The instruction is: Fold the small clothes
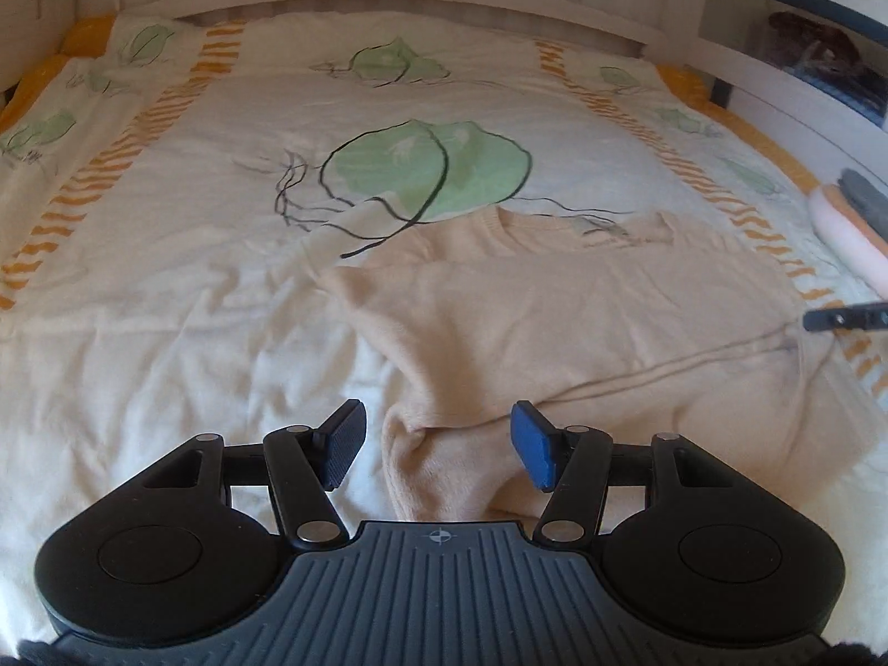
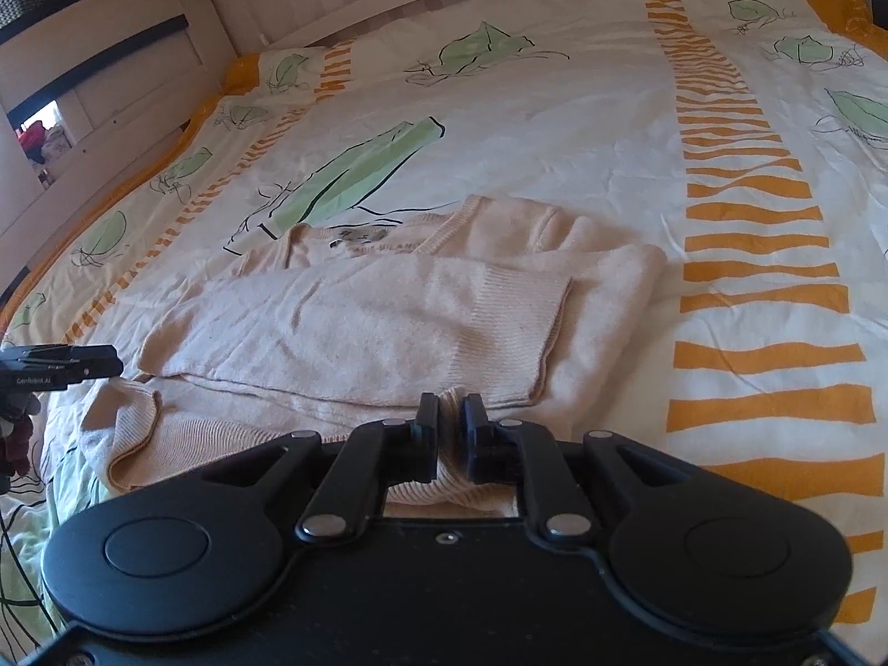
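Right now the right gripper (image 2: 450,433) sits at the near hem of the beige sweater (image 2: 355,327), jaws nearly together with a ribbed fold of it pinched between the pads. The left gripper (image 1: 438,444) hovers with jaws half open and empty, a bunched hem corner lying just ahead between them. The sweater stretches crosswise ahead of both, one sleeve folded across its body, neckline at the far edge, on the leaf-print duvet (image 2: 555,127).

The label (image 2: 361,237) in the sweater's (image 2: 361,311) neckline is too small to read. The sweater's hem disappears behind the right gripper (image 2: 450,433). The pink-and-grey bundle (image 1: 852,222) runs off the left view's edge.
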{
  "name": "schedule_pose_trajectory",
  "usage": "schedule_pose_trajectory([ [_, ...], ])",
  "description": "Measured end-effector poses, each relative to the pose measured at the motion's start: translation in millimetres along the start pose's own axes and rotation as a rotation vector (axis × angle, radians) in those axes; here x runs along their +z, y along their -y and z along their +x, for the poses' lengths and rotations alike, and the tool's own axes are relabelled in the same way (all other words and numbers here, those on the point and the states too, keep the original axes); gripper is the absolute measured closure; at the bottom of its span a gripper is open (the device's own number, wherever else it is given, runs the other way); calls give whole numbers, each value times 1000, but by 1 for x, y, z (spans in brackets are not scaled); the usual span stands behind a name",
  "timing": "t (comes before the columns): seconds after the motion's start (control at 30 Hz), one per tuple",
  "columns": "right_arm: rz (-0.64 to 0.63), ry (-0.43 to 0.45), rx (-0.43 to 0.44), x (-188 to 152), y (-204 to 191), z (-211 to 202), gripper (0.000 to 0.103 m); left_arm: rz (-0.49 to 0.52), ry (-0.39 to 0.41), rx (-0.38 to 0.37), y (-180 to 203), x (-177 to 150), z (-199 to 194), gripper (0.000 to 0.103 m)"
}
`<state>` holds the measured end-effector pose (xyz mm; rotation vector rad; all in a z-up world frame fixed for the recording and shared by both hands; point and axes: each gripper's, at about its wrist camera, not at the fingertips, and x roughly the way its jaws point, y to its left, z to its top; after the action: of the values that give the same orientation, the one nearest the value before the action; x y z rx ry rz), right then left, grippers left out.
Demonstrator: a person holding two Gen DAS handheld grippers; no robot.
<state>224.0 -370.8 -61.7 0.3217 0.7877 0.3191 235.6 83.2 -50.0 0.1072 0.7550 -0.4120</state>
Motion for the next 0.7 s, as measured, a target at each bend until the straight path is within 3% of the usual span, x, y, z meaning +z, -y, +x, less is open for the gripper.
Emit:
schedule_pose_trajectory([
  [0.2,-8,7,14,-1,-1,-3,81,250,-27,-101,30,-2,1,47],
  [0.43,-16,-3,27,-3,-1,-2,80,369,-116,-189,51,5,32,47],
  [0.47,-13,-2,30,-3,0,-2,79,376,-134,-205,53,6,36,50],
  [0.53,-15,8,33,-3,1,-4,75,389,-137,-240,56,4,39,70],
  [0.57,-17,13,32,-3,2,-7,61,391,-130,-250,58,2,38,82],
  [0.6,-20,19,29,-3,3,-9,55,393,-123,-247,60,1,37,89],
  [0.63,-24,25,29,-3,5,-12,46,392,-118,-244,61,0,36,89],
  [0.7,-37,21,25,-2,7,-16,45,371,-113,-244,59,-3,34,90],
])
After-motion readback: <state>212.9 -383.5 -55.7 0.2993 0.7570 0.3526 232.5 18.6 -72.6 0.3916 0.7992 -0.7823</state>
